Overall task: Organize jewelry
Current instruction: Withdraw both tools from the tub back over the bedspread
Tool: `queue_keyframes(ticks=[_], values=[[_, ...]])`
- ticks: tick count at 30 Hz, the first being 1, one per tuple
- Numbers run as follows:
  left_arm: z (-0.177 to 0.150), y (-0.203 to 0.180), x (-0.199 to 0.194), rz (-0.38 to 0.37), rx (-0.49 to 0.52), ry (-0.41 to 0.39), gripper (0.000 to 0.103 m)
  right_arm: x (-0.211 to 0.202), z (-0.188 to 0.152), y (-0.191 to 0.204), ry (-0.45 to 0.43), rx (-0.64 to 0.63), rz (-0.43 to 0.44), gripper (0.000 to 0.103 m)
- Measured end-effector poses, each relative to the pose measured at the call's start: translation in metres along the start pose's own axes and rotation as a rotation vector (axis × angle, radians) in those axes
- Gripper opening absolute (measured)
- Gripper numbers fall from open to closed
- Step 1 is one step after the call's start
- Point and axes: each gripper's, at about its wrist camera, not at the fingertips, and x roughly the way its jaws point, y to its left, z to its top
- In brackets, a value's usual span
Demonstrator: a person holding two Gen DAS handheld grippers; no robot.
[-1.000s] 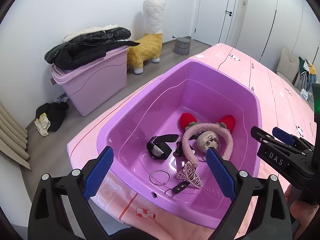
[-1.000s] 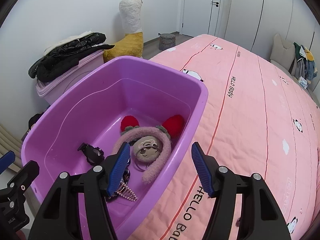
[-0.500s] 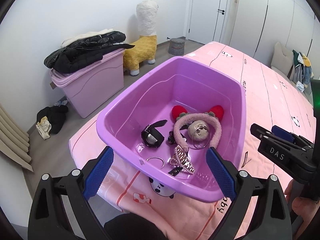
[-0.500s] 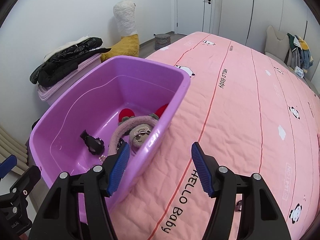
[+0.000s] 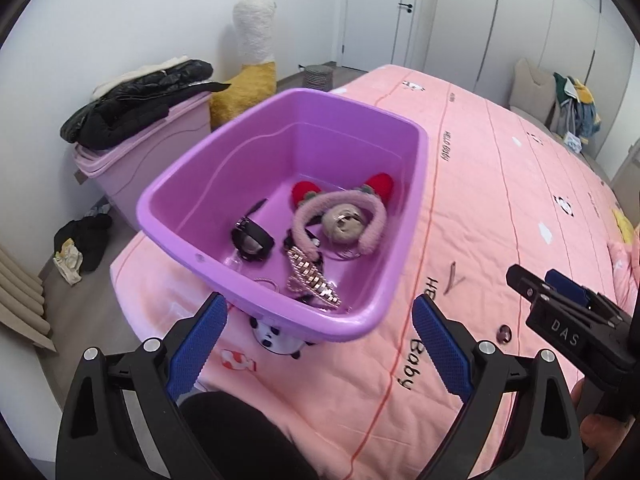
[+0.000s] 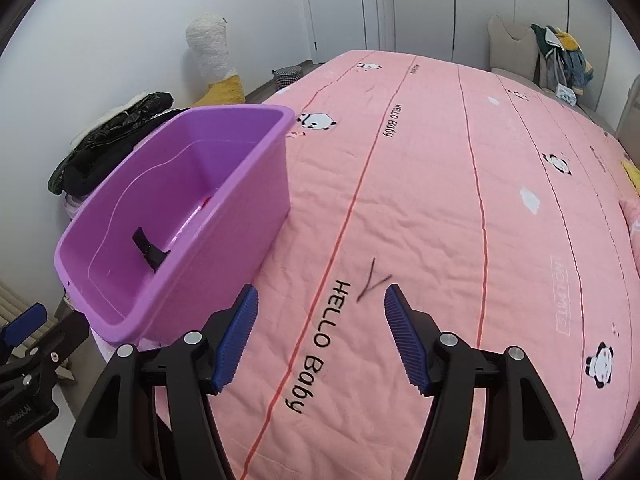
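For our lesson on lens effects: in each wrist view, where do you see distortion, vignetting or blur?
Left wrist view: fisheye bends the purple bin rim and door frame; dark corners; hairclip and fuzzy headband fairly sharp. Right wrist view: the pink bedspread bulges like a dome, stripes curve; even soft light, no glare.

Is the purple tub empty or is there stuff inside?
Not empty. The purple tub holds a fluffy pink headband, a black watch and a sparkly hair clip on its bottom.
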Motion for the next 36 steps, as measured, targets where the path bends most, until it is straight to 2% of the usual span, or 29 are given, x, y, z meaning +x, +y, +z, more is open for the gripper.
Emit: queue_keyframes(ticks=[11, 17, 24, 36], values=[[-0.031, -0.068, 0.019, -0.093, 0.129, 0.061, 0.092, -0.018, -0.074, -0.102, 0.044, 0.158, -0.098, 0.063], [-0.043, -0.101, 0.043, -0.121, 0.19, 0.093, 0.092, -0.012, -0.106, -0.141, 0.078, 0.241, -0.126, 0.063], [-0.044, -0.123, 0.077, -0.136, 0.224, 0.127, 0.092, 0.006, -0.117, -0.155, 0.086, 0.29, -0.114, 0.063], [-0.038, -0.15, 0.151, -0.138, 0.266, 0.184, 0.092, 0.068, -0.114, -0.165, 0.121, 0.319, -0.083, 0.063]])
